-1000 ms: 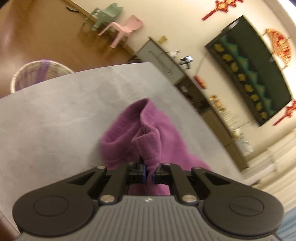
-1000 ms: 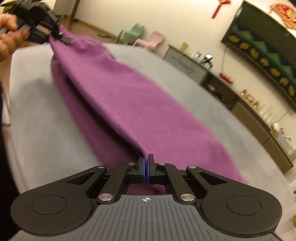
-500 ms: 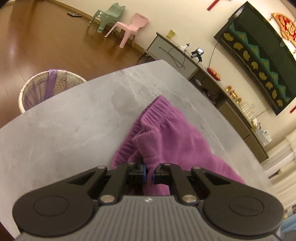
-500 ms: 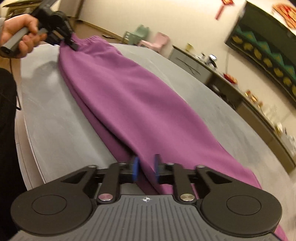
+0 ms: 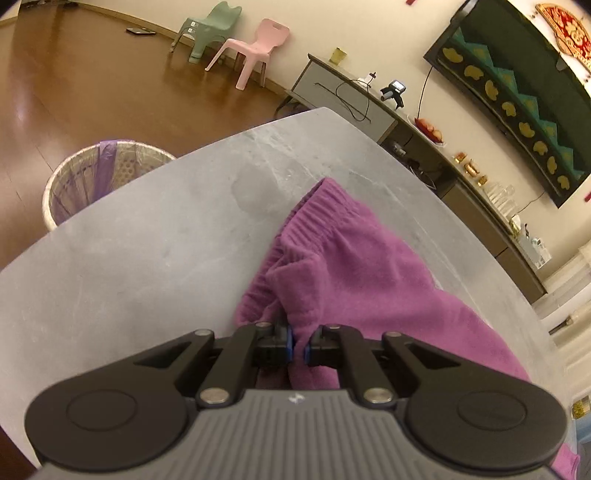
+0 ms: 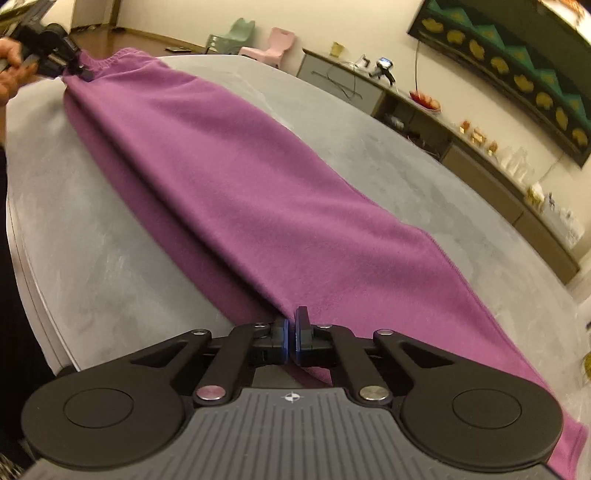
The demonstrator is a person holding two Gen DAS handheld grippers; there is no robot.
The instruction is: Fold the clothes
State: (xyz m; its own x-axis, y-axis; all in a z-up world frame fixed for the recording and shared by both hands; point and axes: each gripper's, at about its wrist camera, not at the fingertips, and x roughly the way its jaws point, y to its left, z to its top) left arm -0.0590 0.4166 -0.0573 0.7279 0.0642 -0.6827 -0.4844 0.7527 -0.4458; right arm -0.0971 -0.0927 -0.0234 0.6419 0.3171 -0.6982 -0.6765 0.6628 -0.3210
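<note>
Two grippers worked one pair of purple trousers point(image 6: 236, 177) lying lengthwise on the grey table point(image 6: 110, 258). Left gripper point(image 5: 297, 345) was clamped on the waistband. Right gripper point(image 6: 290, 338) was pressed together beside the fabric edge, gripping nothing.

Floor: dark brown polished wood point(image 5: 74, 81) is reflecting warm light.
Wall: a plain cream wall point(image 5: 388, 40) is running behind the furniture.
Chairs: a green plastic chair point(image 5: 210, 27) and a pink plastic chair point(image 5: 255, 50) are standing side by side against the wall.
Sideboard: a long low cabinet point(image 5: 347, 99) is carrying a cable, small jars and a red dish of fruit point(image 5: 428, 127).
Wall panel: a dark board with gold shapes point(image 5: 517, 92) is hanging above the cabinet.
Bin: a woven basket with a purple liner point(image 5: 99, 177) is sitting on the floor beside the grey table point(image 5: 147, 240).
</note>
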